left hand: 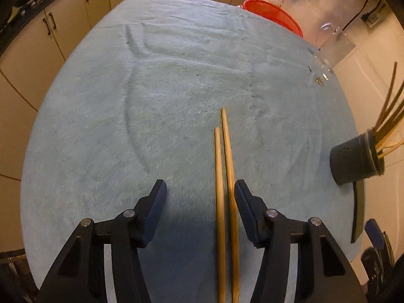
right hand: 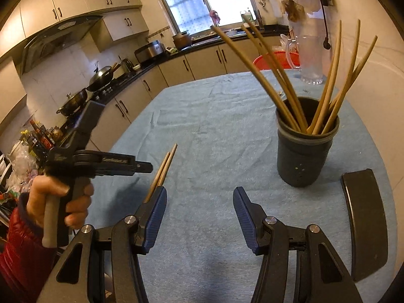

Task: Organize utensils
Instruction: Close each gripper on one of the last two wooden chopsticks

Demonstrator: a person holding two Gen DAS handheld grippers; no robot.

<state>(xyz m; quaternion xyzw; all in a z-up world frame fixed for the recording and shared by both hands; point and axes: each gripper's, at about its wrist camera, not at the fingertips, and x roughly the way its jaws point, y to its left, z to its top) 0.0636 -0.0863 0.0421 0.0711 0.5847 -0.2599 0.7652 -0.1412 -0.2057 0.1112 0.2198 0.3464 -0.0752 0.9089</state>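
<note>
Left wrist view shows the left hand-held gripper (left hand: 200, 189) with jaws apart around two chopsticks (left hand: 225, 189) on the blue worktop (left hand: 164, 88), while the right hand-held gripper (right hand: 200, 197) stands apart and empty.

Pair of chopsticks (left hand: 226, 202) between left gripper (left hand: 200, 189) fingers: near ends cut off by bottom edge, contact with right-hand pad unclear. In right wrist view, same pair's near ends hidden behind right gripper (right hand: 199, 197) left-hand finger. Chopstick holder (left hand: 353, 161) far right of left fingers, blurred, its chopsticks smeared. Small metal bits (left hand: 319, 79) beyond fingers, too small to identify.
</note>
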